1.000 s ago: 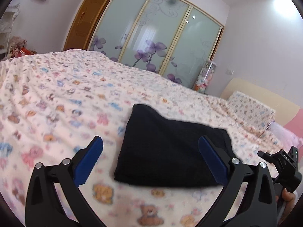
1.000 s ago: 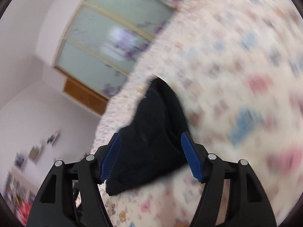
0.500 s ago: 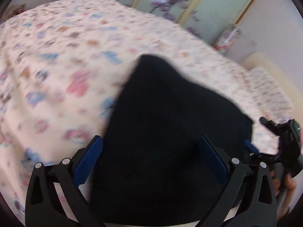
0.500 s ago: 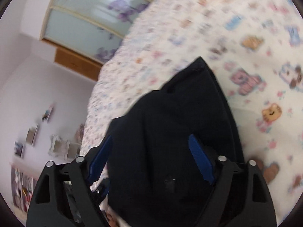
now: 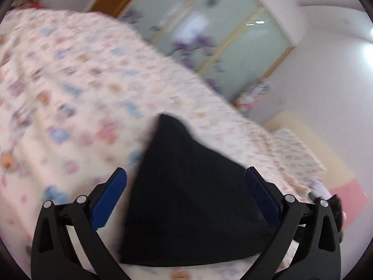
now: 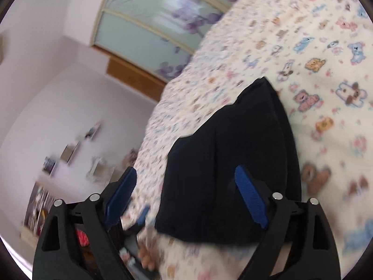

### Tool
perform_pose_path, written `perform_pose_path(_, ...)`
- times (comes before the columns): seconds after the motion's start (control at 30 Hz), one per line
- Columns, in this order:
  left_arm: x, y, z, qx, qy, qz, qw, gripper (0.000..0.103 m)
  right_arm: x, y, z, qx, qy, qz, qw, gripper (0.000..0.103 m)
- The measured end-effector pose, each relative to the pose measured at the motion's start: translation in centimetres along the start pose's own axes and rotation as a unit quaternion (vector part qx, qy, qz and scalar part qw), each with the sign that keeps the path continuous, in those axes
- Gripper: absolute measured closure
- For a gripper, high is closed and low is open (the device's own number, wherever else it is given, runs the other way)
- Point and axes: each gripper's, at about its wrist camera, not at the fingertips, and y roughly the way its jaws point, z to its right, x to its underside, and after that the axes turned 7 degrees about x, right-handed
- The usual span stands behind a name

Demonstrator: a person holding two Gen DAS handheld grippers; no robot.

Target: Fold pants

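The black pants (image 5: 186, 200) lie folded into a compact rectangle on the animal-print bedspread (image 5: 70, 98). My left gripper (image 5: 186, 200) is open, its blue-padded jaws spread wide just above the near part of the pants, holding nothing. In the right wrist view the same folded pants (image 6: 233, 163) lie ahead, and my right gripper (image 6: 186, 198) is open and empty over their near left edge. The other gripper shows blurred at the lower left of the right wrist view (image 6: 139, 221).
A wardrobe with frosted floral sliding doors (image 5: 209, 35) stands behind the bed. A patterned pillow (image 5: 296, 149) and a beige headboard (image 5: 326, 144) are at the right. Shelves with small items (image 6: 58, 158) hang on the left wall.
Both grippers have pulled back and tilted from close over the pants. The pants stay folded on the bed. Both grippers remain open.
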Motion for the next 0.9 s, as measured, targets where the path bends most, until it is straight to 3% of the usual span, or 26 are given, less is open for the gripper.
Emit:
perform_pose_path(0.07, 0.3, 0.8, 1.2, 0.042, 0.014, -0.027, 0.9987, 0.002, 1.2, -0.6, -0.2, -0.007, -0.007, -0.011, 1.0, 0.014)
perform_pose_path(0.13, 1.2, 2.5, 2.3, 0.048, 0.035, -0.066, 0.996, 0.002, 2.5, -0.7, -0.1, -0.007, -0.016, -0.026, 1.0, 0.013)
perform_pose_path(0.2, 2.4, 4.8, 2.6, -0.005, 0.065, -0.117, 0.991, 0.002, 3.3, 0.1, 0.5, 0.012, -0.016, -0.03, 0.999, 0.013)
perform_pose_path(0.27, 3.2, 6.3, 2.3, -0.036, 0.081, -0.15, 0.9847, 0.002, 3.9, 0.9, 2.2, -0.007, 0.014, -0.034, 0.999, 0.013)
perform_pose_path(0.37, 3.5, 6.5, 2.5, -0.045, 0.088, -0.15, 0.9837, 0.002, 4.2, 0.8, 3.5, -0.042, 0.037, -0.026, 0.998, 0.013)
perform_pose_path(0.43, 3.4, 6.0, 2.5, -0.038, 0.086, -0.144, 0.9851, 0.002, 4.0, 0.4, 2.9, -0.037, 0.031, -0.027, 0.998, 0.013)
perform_pose_path(0.53, 3.0, 4.2, 1.9, -0.01, 0.067, -0.105, 0.9922, 0.002, 3.5, -0.9, 0.1, -0.034, -0.024, -0.003, 0.999, 0.012)
perform_pose_path(0.63, 2.8, 4.4, 1.8, -0.031, 0.06, -0.105, 0.9922, 0.002, 3.4, -0.9, -1.5, -0.01, -0.066, 0.007, 0.998, 0.004)
perform_pose_path(0.73, 3.5, 5.8, 2.9, -0.077, 0.103, -0.13, 0.9832, 0.002, 4.1, 1.4, -0.5, 0.043, -0.082, -0.021, 0.996, 0.004)
perform_pose_path(0.77, 3.8, 6.2, 3.3, -0.095, 0.124, -0.134, 0.9785, 0.002, 4.6, 1.7, -0.1, 0.042, -0.094, -0.01, 0.995, 0.004)
perform_pose_path(0.9, 5.4, 7.9, 5.1, -0.172, 0.206, -0.172, 0.9478, 0.002, 5.2, 1.2, -0.4, 0.04, -0.12, 0.007, 0.992, 0.004)
